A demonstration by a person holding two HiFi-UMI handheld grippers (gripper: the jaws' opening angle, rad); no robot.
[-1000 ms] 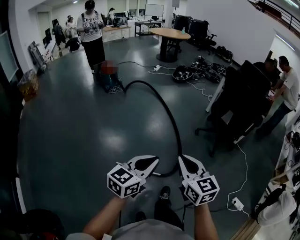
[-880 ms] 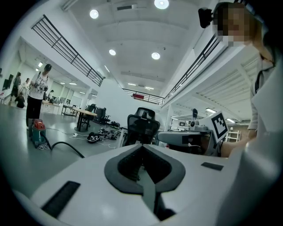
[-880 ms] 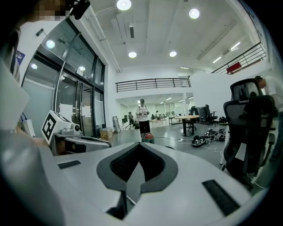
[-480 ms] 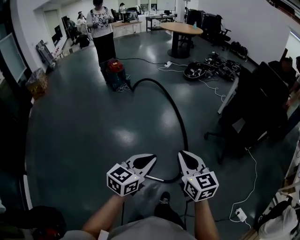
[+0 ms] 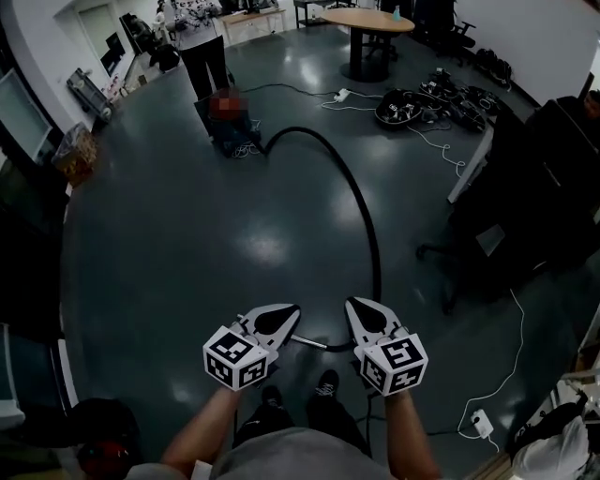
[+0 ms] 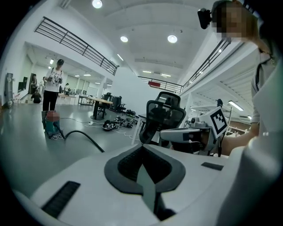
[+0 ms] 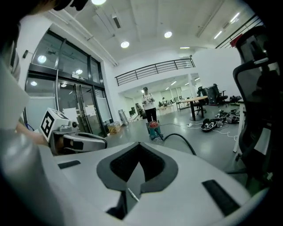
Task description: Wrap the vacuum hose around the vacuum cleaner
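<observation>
The small teal and red vacuum cleaner point(image 5: 228, 127) stands far off on the grey floor. Its black hose point(image 5: 361, 202) arcs from it toward me, and the metal end tube point(image 5: 312, 342) lies on the floor between my grippers. My left gripper point(image 5: 287, 311) and right gripper point(image 5: 355, 306) hover side by side above my feet, both shut and empty, neither touching the hose. The left gripper view shows its closed jaws point(image 6: 142, 149), the vacuum cleaner point(image 6: 51, 126) and hose point(image 6: 86, 137). The right gripper view shows its closed jaws point(image 7: 139, 149), the vacuum cleaner point(image 7: 154, 130) and hose point(image 7: 182, 141).
A person point(image 5: 204, 52) stands just behind the vacuum. A round table point(image 5: 367, 21) is at the back, and a pile of cables point(image 5: 427, 103) lies at the right rear. A black office chair point(image 5: 530, 187) is on the right, with a power strip point(image 5: 482, 422) and white cable beyond it.
The head view has tilted further down and moved forward. The hose end now lies closer to my feet, between the grippers. Both grippers stay shut, held side by side.
</observation>
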